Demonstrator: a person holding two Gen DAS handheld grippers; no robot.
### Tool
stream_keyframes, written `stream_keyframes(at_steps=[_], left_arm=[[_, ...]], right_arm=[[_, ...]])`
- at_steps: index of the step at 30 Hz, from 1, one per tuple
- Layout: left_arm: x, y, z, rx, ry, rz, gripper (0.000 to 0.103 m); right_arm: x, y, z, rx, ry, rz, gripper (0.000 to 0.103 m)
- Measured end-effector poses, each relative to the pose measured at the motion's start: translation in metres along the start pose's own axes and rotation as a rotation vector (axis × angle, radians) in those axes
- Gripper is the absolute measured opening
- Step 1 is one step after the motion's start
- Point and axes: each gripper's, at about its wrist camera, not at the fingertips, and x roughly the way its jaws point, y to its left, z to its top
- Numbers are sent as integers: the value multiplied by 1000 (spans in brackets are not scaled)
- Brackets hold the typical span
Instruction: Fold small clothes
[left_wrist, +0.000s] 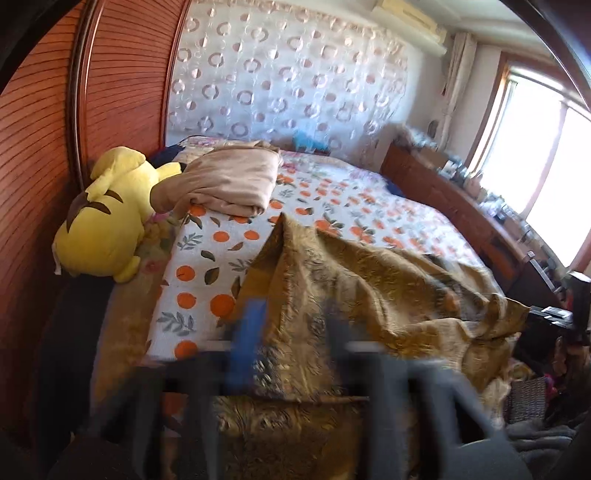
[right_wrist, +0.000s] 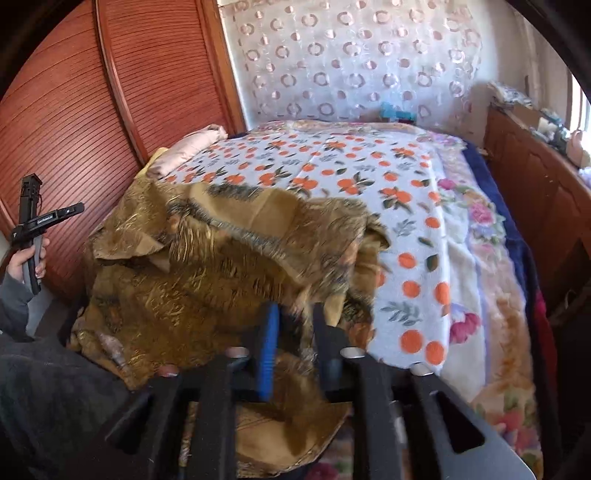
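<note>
so, at the far left of the right wrist view, the left gripper (right_wrist: 51, 216) is up by the wood wall, held in the person's left hand (right_wrist: 26, 264). it has nothing in it there. in its own view its fingers are a blur low in the frame, with gold cloth all around them, so i cannot tell how far open it is.

a bit more to the right, in the middle of both views, is the gold furry garment (right_wrist: 229, 266). it lies bunched on the near left part of the bed (right_wrist: 413, 229), on the cover with orange dots. one flap is lifted and folded over on top, so the smooth inside shows. i think it is held up like this to make a fold. its long way seems to run from lower left to upper right in the left wrist view, but it is too crumpled to be sure.

low in the middle, the right gripper (right_wrist: 295, 325) is pinched nearly closed on the near edge of the garment, blue pad on one side.

in the upper left of the left wrist view sit a yellow plush toy (left_wrist: 110, 218) and a folded beige blanket (left_wrist: 229, 181).
</note>
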Motion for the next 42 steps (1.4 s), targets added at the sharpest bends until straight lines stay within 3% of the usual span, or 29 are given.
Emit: stream_keyframes(at_steps=[1, 2, 4, 13, 15, 19, 22, 24, 26, 27, 28, 29, 30, 33, 36, 42], left_arm=[[6, -2, 3, 16, -3, 8, 74], [12, -3, 7, 30, 3, 11, 78], [25, -5, 15, 46, 20, 22, 79], [94, -1, 55, 64, 117, -29, 79], [111, 3, 59, 66, 152, 5, 79], [137, 9, 64, 70, 195, 24, 79], [155, 11, 64, 57, 244, -2, 79], [158, 9, 64, 69, 242, 1, 79], [156, 5, 62, 79, 241, -18, 68], [154, 5, 62, 73, 241, -44, 49], [152, 4, 61, 57, 249, -95, 32], [150, 3, 60, 52, 248, -117, 24], [145, 1, 59, 58, 239, -117, 9], [113, -14, 65, 89, 171, -128, 6], [55, -39, 88, 131, 38, -180, 6], [-37, -79, 139, 207, -181, -224, 6]], right_arm=[[4, 1, 4, -1, -13, -15, 53], [4, -1, 8, 0, -31, -23, 65], [9, -6, 17, 5, -59, -18, 68], [108, -41, 60, 86, 2, -75, 68], [125, -44, 63, 107, 40, -89, 68], [135, -48, 66, 128, 48, -77, 68], [133, -43, 65, 119, 38, -68, 67], [131, -42, 62, 108, 34, -65, 56], [133, -45, 62, 109, 38, -42, 27], [133, -48, 60, 115, 43, -9, 19], [131, -48, 59, 114, 49, 19, 12], [128, -45, 58, 103, 43, 12, 9], [125, -43, 58, 96, 34, 12, 8], [94, -35, 66, 89, -56, 32, 7], [47, -22, 82, 52, -168, 31, 7], [-48, 4, 133, -75, -355, -38, 7]])
